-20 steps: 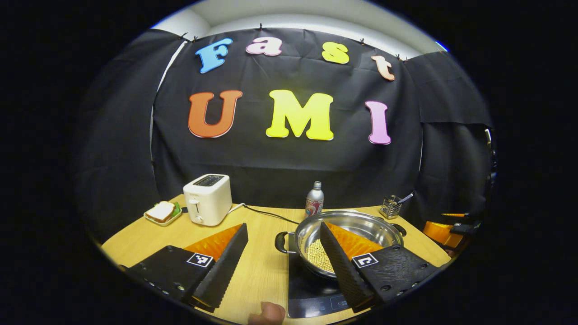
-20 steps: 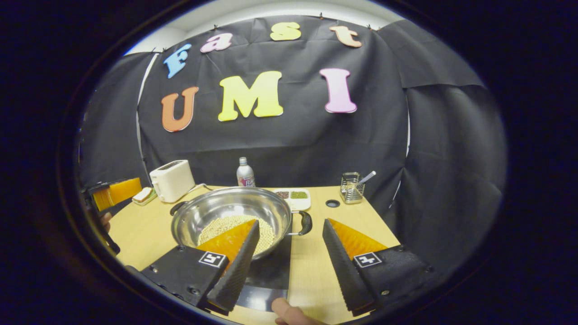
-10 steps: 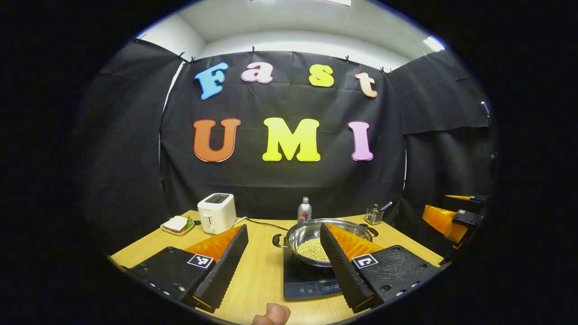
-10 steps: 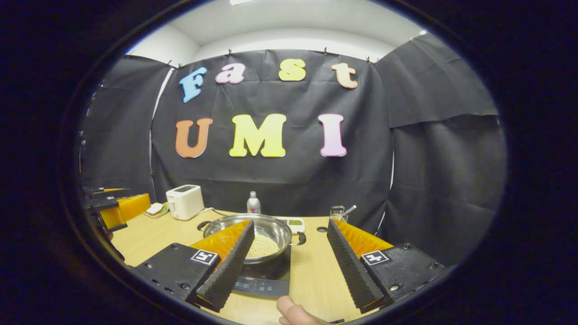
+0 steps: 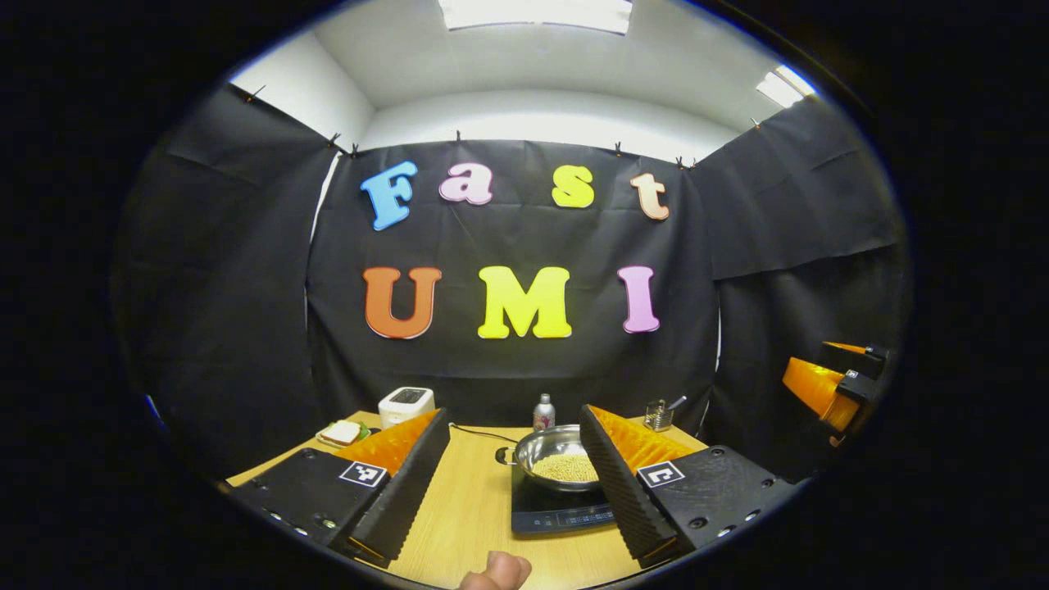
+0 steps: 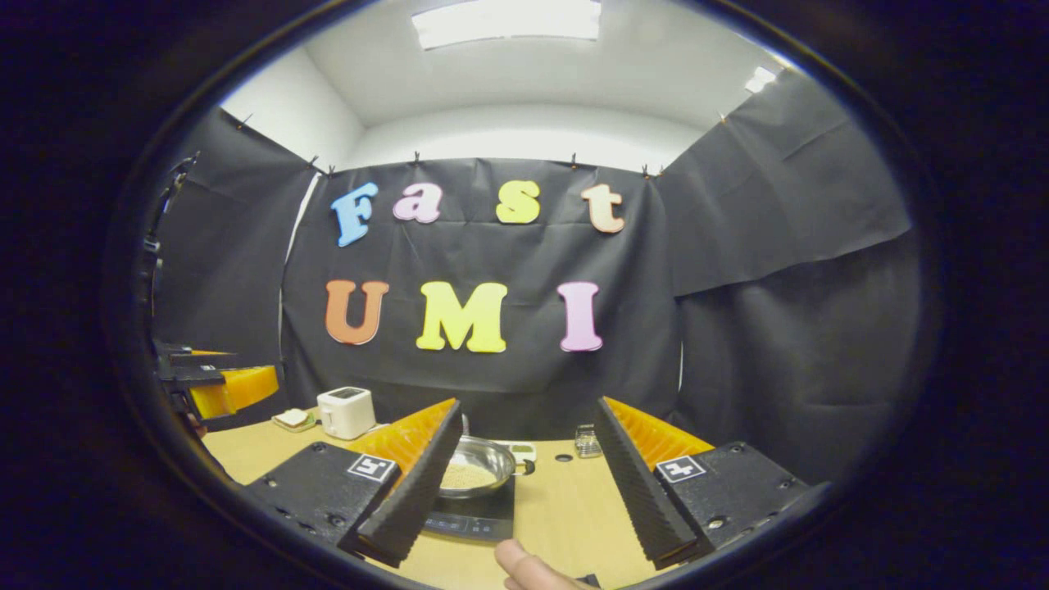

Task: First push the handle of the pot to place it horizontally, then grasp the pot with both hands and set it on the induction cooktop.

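Fingers [image 5: 410,483] apart; pot [image 5: 557,459] on cooktop [image 5: 549,512].

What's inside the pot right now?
The pot on the induction cooktop holds a layer of small pale beans. The left tongs' finger hides its right side.

Your left gripper [image 5: 515,471] has two wedge-shaped fingers with ribbed inner faces, on flat plates studded with screws, each bearing a square black-and-white marker. Your right gripper [image 6: 529,471] is built the same way.
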Tool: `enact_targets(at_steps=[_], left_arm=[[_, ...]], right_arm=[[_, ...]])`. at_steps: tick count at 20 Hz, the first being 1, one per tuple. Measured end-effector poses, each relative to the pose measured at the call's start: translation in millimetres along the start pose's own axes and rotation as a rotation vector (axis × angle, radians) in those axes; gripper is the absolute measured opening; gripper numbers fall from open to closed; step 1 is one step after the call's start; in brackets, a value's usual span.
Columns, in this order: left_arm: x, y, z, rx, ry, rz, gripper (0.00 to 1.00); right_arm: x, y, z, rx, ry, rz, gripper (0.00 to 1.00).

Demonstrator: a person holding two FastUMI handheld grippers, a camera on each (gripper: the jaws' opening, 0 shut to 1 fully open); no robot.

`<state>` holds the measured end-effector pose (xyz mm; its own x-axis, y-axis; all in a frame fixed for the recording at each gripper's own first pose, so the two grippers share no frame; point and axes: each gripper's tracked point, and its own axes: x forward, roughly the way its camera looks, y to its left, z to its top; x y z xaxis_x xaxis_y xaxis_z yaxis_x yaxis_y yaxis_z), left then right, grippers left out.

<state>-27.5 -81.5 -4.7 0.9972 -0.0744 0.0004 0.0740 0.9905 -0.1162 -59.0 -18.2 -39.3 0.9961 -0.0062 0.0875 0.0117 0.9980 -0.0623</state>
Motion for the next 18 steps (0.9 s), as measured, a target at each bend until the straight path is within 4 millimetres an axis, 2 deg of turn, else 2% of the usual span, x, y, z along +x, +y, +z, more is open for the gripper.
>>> enact_targets(at_steps=[3, 7, 9, 12, 18], left_arm=[[-16.9, -11.8, -14.8, -0.013, 0.014, -0.022, 0.95], [-35.9, -10.5, -27.9, -0.038, 0.001, -0.008, 0.95], [-39.1, -19.3, -34.1, -0.049, 0.010, -0.036, 0.95], [-42.7, -10.7, -35.6, -0.026, 0.010, -0.013, 0.95], [-45.6, -12.0, -41.4, -0.052, 0.012, -0.031, 0.95]], right_arm=[[-16.9, -12.2, -10.7, 0.011, 0.021, -0.004, 0.99], [-27.6, -27.2, -23.5, 0.001, 0.037, -0.037, 0.99], [-28.5, -33.5, -25.7, -0.004, 0.038, -0.056, 1.00], [-27.9, -37.8, -24.5, 0.003, 0.030, -0.068, 1.00], [-27.6, -42.8, -29.0, 0.031, 0.033, -0.070, 1.00]])
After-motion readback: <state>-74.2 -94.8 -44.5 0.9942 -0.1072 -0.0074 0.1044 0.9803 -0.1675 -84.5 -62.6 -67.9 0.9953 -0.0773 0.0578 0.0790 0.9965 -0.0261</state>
